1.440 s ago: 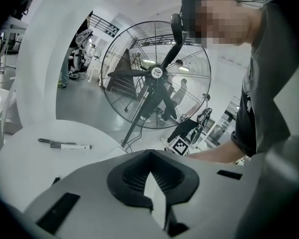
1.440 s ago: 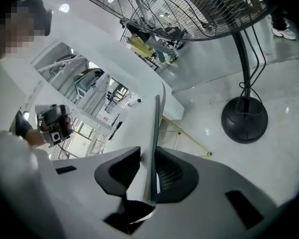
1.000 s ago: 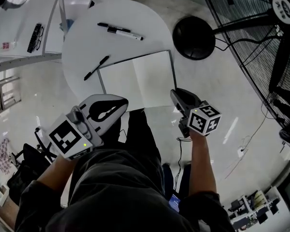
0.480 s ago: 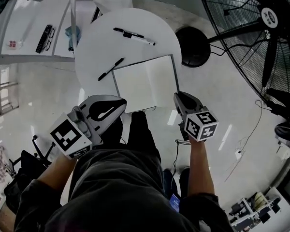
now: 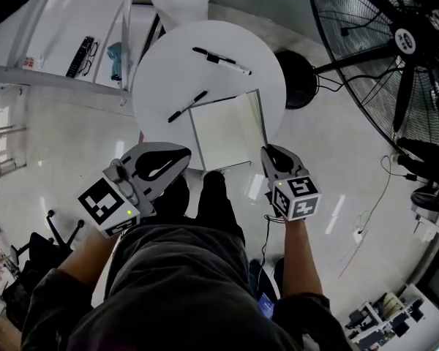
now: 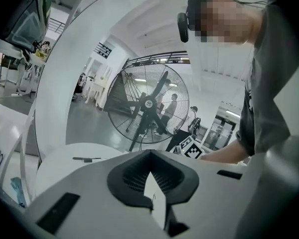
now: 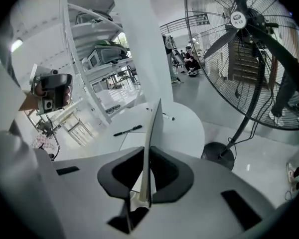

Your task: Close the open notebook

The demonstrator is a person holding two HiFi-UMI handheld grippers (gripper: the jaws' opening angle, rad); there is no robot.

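Note:
An open notebook [image 5: 221, 131] with blank white pages lies at the near edge of a round white table [image 5: 168, 64]. My right gripper [image 5: 268, 152] is shut on the near corner of its right-hand half. That half [image 7: 155, 126] stands up on edge between the pads in the right gripper view, while the left half lies flat. My left gripper [image 5: 181, 155] hovers off the table's near-left edge, apart from the notebook, with its jaws together and nothing in them [image 6: 149, 154].
A black pen [image 5: 188, 106] lies just left of the notebook and a marker [image 5: 221, 60] farther back. A large standing fan [image 5: 399, 46] with a round black base [image 5: 301, 79] stands to the right. White shelves holding glasses [image 5: 80, 55] are at the left.
Both grippers have risen and drawn back. The notebook's right half has lifted with the right gripper and now looks narrower from above. The table appears smaller and farther off.

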